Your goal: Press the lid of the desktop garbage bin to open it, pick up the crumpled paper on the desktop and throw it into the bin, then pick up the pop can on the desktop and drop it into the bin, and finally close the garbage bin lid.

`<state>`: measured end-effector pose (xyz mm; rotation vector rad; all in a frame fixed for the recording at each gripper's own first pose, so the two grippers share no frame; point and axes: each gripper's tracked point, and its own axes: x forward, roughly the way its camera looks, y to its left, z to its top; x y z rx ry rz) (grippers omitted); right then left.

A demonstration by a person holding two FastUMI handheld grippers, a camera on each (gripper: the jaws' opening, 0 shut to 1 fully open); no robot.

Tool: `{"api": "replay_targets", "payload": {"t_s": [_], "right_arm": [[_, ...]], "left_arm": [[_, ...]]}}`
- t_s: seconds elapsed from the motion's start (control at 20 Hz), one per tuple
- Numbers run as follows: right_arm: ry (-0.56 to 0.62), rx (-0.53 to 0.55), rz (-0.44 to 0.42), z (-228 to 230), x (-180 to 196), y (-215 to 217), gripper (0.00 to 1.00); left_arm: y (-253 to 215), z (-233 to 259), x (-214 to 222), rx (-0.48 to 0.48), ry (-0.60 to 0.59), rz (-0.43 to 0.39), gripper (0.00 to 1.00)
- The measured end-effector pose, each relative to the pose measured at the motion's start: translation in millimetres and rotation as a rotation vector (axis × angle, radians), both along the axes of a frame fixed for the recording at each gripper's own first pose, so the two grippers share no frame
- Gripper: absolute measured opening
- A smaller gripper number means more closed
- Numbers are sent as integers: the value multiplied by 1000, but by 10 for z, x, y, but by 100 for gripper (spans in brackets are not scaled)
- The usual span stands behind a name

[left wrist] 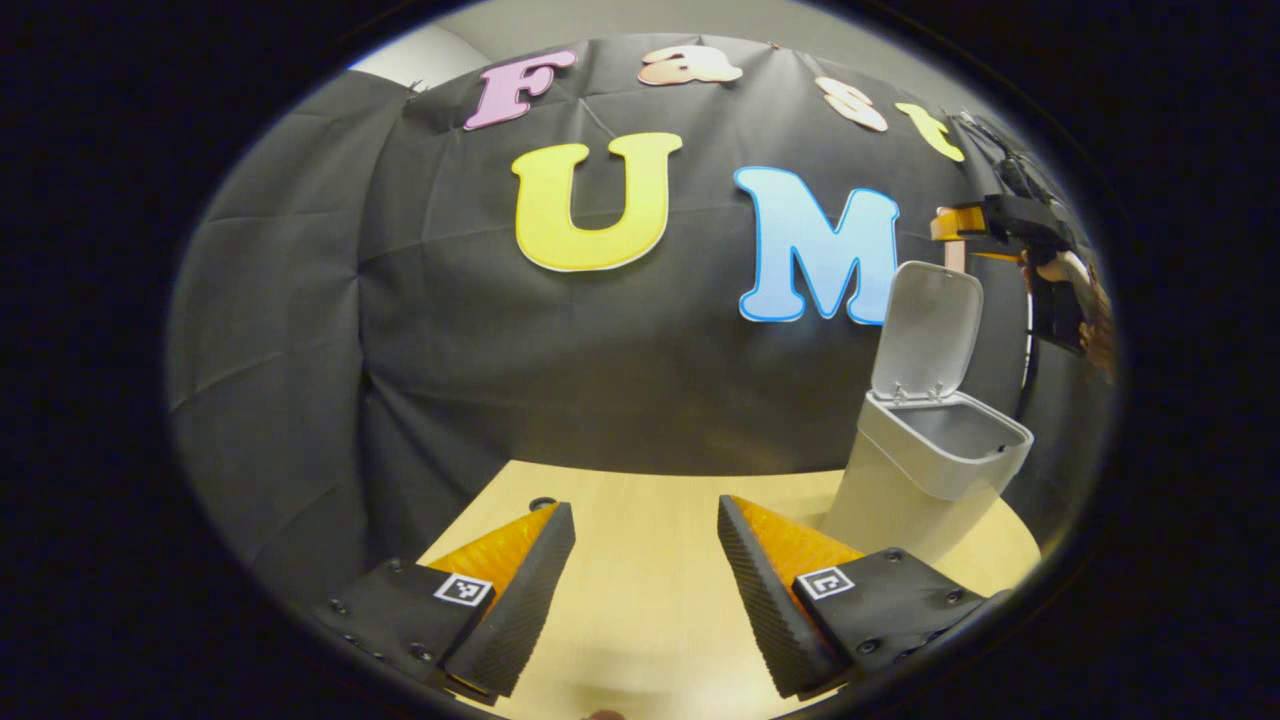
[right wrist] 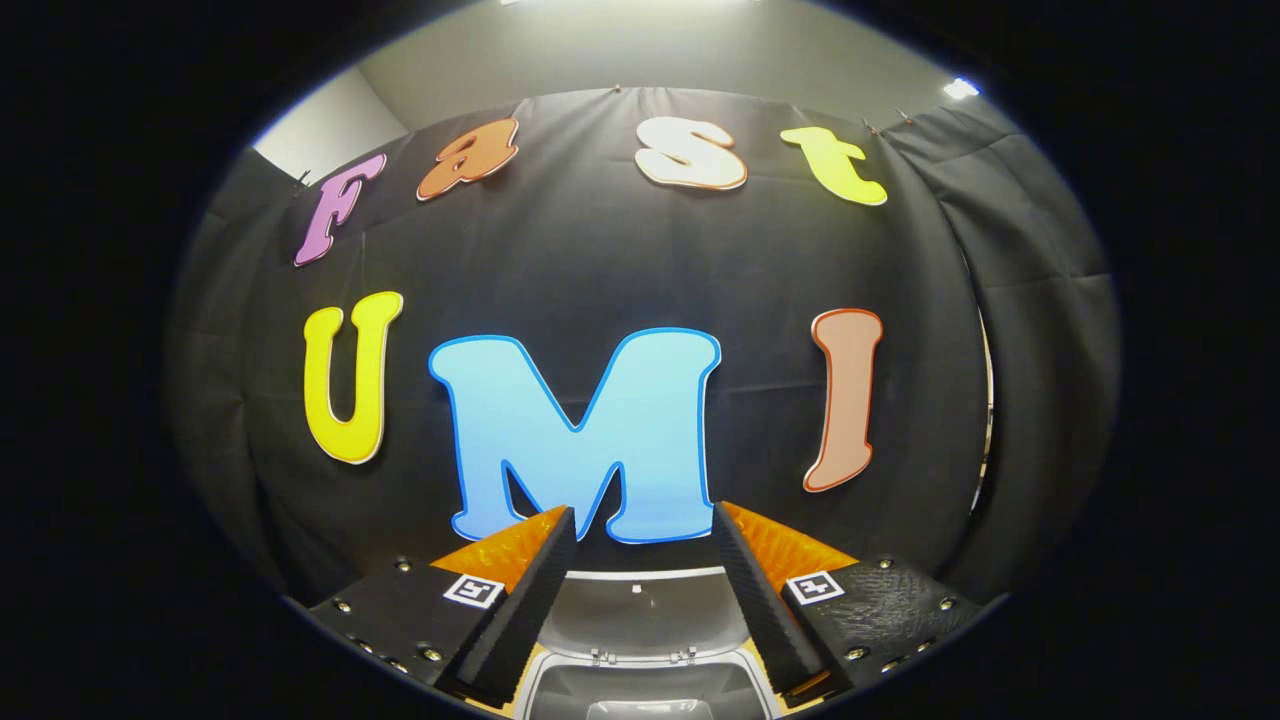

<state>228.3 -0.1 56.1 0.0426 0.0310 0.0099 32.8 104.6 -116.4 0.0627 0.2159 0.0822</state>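
Left gripper view: left gripper (left wrist: pixel 646 570) is low over the wooden desktop (left wrist: pixel 640 620), its fingers spread with nothing between them. The garbage bin (left wrist: pixel 925 470) stands ahead and off to the right of it, near the table's edge, upright, with the lid (left wrist: pixel 925 330) swung up and back so the mouth faces upward. Above and just behind that lid hangs the right gripper (left wrist: pixel 965 232), held in a hand; whether it is spread I cannot tell from here. No paper or can lies between these fingers.

Right gripper view: right gripper (right wrist: pixel 640 575) looks forward from above the bin, fingers spread and holding nothing. The raised lid (right wrist: pixel 640 605) sits between them, with the bin's open rim (right wrist: pixel 640 685) directly below. My judgement: the right hand is far nearer, and closing means coming down onto the lid.
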Motion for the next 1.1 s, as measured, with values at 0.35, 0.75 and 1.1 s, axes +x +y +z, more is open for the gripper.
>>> {"api": "replay_targets", "payload": {"t_s": [0.35,0.75,1.1], "right_arm": [[74,-21,10,-289,101,25,87],[114,-46,23,-342,-166,26,88],[164,-17,49,-543,-621,21,88]], "left_arm": [[69,-3,-46,-1,2,21,98],[5,13,-40,-20,-8,16,95],[-68,21,-17,-32,-17,2,95]]}}
